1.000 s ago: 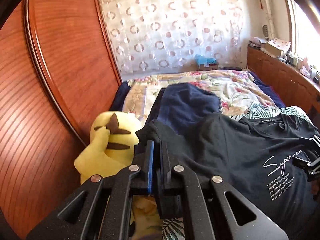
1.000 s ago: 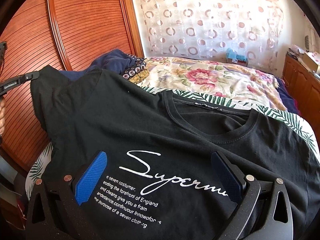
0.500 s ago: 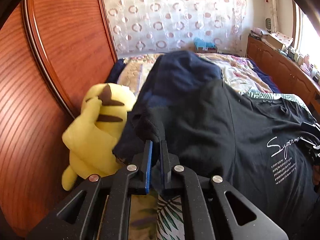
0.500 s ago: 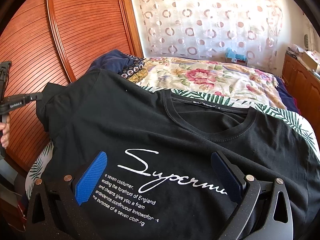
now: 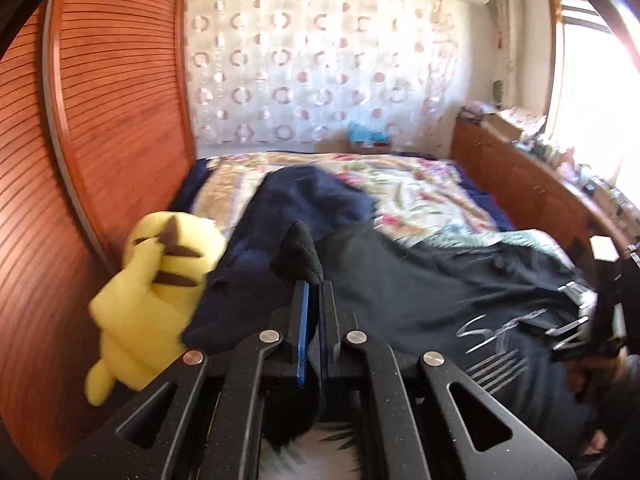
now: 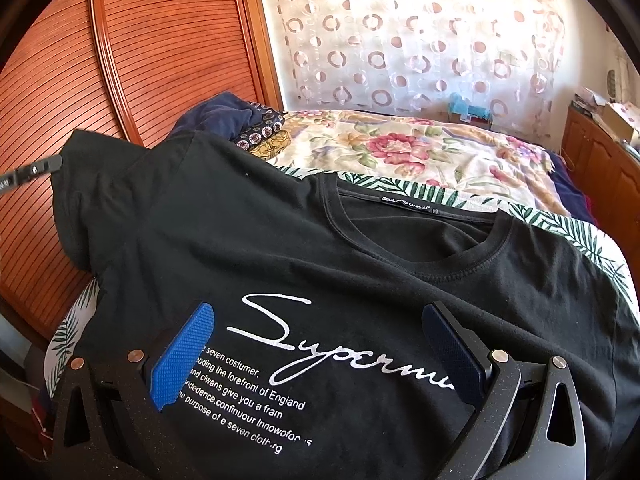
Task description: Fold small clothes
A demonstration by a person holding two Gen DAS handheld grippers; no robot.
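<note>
1. My left gripper [image 5: 313, 292] is clamped on a bunched fold of the black T-shirt [image 6: 320, 280] — the sleeve end, pinched between the pads and poking up above the fingertips.
2. From the right wrist view the shirt lies spread front-up over the leaf-print sheet [image 6: 560, 224] on the bed, collar away from me, its left sleeve lifted toward the wooden wardrobe door [image 6: 120, 60], where the tip of the left gripper just shows at the frame edge.
3. My right gripper [image 6: 320, 360] stands with its jaws wide apart, one blue pad on either side of the white script print — I cannot tell whether the pads touch the cloth.
4. A yellow plush toy [image 5: 156, 292] sits just left of the held sleeve, a navy garment [image 5: 304, 208] behind it.
5. The left view is blurred; the print there is smeared, and the shirt's lower hem is cut off in both views.
</note>
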